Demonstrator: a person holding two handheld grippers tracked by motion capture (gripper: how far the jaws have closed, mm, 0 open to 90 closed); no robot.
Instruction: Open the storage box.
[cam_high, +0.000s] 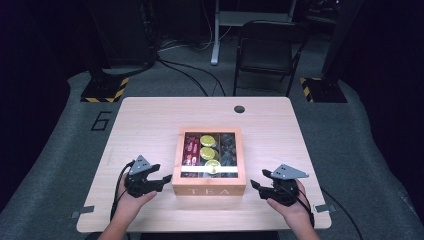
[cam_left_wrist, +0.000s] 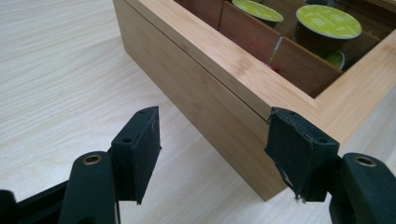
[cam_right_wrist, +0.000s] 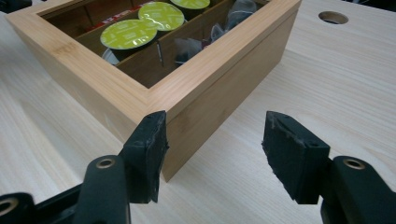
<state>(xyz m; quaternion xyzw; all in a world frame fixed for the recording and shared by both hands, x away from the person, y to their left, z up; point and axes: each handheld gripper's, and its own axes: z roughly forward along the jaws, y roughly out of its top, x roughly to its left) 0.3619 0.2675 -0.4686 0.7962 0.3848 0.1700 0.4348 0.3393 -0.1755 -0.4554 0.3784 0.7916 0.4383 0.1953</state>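
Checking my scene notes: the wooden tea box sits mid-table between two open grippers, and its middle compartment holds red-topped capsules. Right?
Not quite. The capsules in the middle compartment of the wooden tea box have lime-green tops, as the high view shows. The left gripper and right gripper do flank it, open.

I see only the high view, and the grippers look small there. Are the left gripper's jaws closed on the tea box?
Observer: No. The left gripper is open, and the tea box side wall lies just ahead of its pads.
Operator: And the right one?
Observer: The right gripper is open too. The box's near corner is at one jaw, but I cannot tell if they touch.
Operator: Is the lid down?
Observer: It seems so. Only a thin seam runs along the wall.
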